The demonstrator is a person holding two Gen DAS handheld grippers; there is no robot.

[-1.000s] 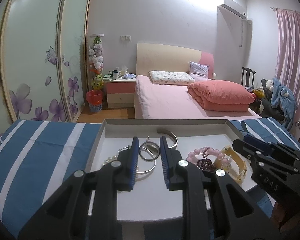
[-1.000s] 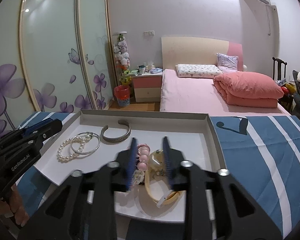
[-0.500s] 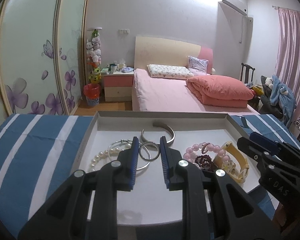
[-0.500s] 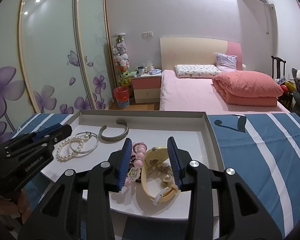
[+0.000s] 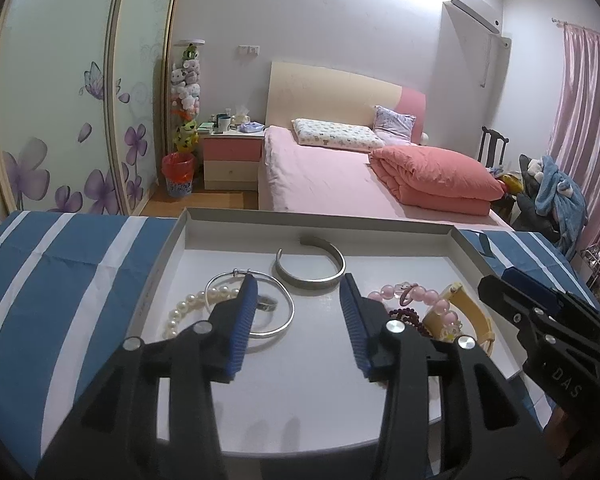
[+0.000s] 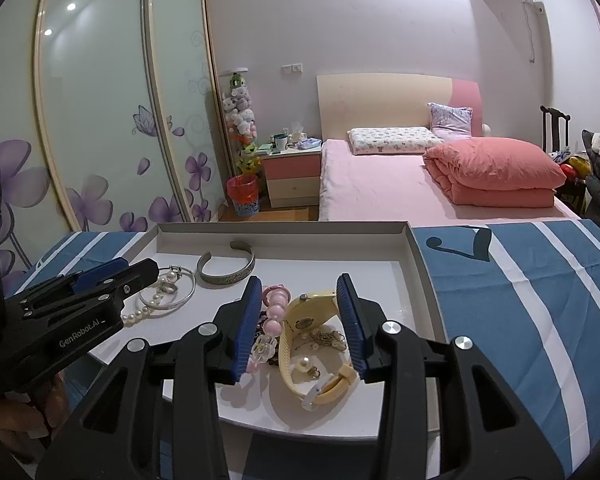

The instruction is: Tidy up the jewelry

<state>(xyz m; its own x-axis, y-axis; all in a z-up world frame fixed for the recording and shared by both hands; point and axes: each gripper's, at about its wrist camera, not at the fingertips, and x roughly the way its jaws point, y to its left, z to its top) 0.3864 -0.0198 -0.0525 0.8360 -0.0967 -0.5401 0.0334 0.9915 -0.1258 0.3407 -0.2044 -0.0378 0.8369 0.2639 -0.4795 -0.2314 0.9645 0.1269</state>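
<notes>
Standing at a blue/white striped tablecloth [image 5: 60, 272], bedroom behind: floral wardrobe doors at 9 o'clock, pink bed [image 5: 332, 180] at 12, pink curtain at 3. Shallow white tray [image 5: 180, 236] on the cloth holds the jewelry. Counted, L to R: 1 pearl string [image 5: 180, 312], 1 thin silver bangle [image 5: 284, 316] w/ 1 small ring [image 5: 267, 304] inside it, 1 open silver cuff [image 5: 320, 276], 1 pink bead bracelet [image 6: 276, 312], 1 cream watch [image 6: 304, 320].

Left gripper [image 5: 298, 292]: jaws opening, nothing pinched, ring just off its left pad. Right gripper [image 6: 298, 292]: pads apart either side of the watch; contact unclear. Writing: "GenRobot.AI" on left gripper, "DAS" on right.
</notes>
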